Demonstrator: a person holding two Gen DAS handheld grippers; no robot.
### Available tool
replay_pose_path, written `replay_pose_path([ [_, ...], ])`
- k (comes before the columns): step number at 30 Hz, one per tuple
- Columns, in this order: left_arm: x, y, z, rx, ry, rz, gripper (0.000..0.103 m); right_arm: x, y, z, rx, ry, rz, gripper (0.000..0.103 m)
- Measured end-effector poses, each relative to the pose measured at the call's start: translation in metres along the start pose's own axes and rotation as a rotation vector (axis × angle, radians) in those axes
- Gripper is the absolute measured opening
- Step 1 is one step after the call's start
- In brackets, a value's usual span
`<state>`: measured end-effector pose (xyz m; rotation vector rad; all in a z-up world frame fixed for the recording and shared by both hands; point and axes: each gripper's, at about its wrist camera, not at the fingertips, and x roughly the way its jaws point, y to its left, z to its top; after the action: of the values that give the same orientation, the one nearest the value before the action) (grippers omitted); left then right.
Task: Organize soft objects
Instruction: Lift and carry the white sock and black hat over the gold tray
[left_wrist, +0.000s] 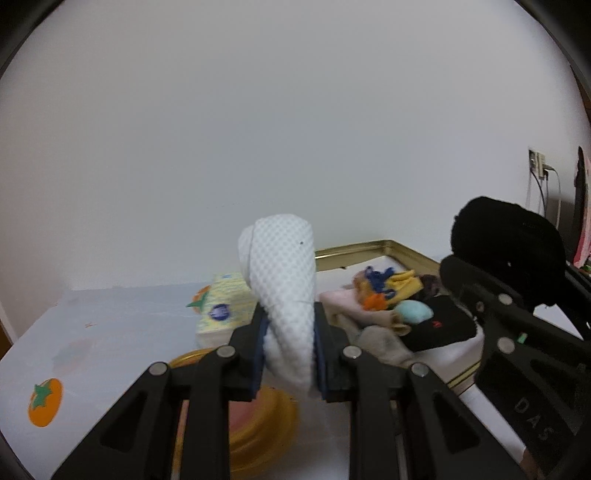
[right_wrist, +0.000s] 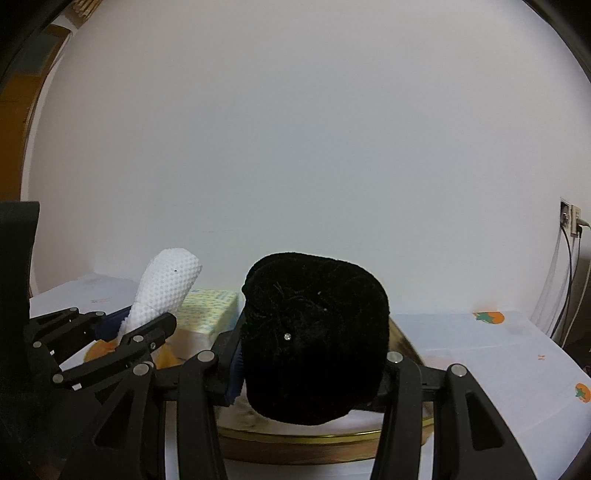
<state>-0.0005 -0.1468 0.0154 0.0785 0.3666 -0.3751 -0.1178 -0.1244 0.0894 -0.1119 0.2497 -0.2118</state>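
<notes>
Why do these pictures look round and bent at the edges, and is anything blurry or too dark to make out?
Both views come through a fisheye lens, so the corners go black and straight edges bow. In the left wrist view the yellow bowl under the left claw is smeared. In the right wrist view the black plush bundle in the right claw is so dark that its surface detail is lost; the wall is evenly lit.

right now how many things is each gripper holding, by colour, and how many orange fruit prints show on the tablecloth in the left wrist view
white: 1, the white textured cloth in the left gripper
black: 1, the black fuzzy bundle in the right gripper
orange fruit prints: 2, one near, one partly hidden behind the tissue pack
total: 4
</notes>
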Motion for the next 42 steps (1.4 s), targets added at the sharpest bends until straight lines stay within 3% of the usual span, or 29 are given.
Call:
replay_pose_path([
  [7,0.013,-0.019,0.006,0.000,0.008,-0.031,0.021,-0.018,0.001,0.008,0.020,0.008,-0.036,0.051],
  [25,0.045,-0.047,0.023,-0.006,0.032,-0.091,0.021,-0.052,0.048,0.044,0.059,0.042,-0.064,0.051],
  [42,0.067,-0.056,0.041,-0.053,0.056,-0.098,0.021,-0.087,0.100,0.076,0.034,0.013,-0.114,0.051],
])
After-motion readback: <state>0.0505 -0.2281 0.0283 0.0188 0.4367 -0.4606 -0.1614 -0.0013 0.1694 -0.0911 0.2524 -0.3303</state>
